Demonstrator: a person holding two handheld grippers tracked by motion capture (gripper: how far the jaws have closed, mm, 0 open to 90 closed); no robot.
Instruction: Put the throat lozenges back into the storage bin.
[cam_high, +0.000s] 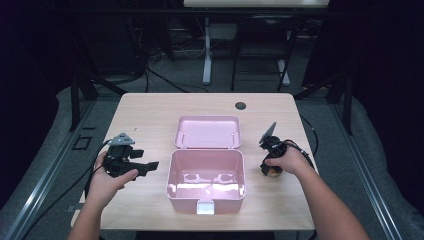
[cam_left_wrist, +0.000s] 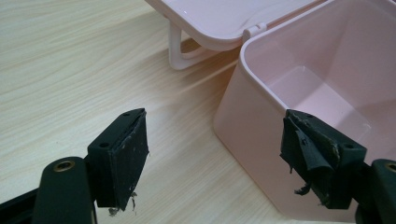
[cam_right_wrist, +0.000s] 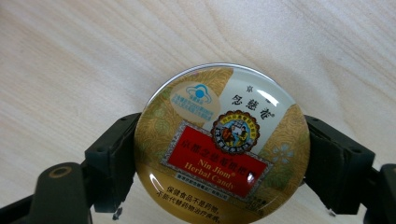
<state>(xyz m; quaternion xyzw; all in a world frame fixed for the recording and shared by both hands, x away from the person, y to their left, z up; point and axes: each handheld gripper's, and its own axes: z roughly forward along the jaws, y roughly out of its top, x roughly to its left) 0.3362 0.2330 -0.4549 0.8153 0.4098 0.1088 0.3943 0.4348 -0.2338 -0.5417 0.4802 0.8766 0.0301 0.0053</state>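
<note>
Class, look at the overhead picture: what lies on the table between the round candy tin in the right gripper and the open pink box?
Nothing: in the high view, bare wooden table separates the candy tin, clamped in the right gripper, from the pink box.

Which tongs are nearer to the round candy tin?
Right. The right tongs have their jaws on either side of the candy tin, at the table's right side. The left tongs are open beside the pink box, across it from the tin.

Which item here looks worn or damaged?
The left gripper: the black padding on its jaws is torn and frayed, with loose shreds hanging at the edges. The pink box and candy tin look intact.
</note>
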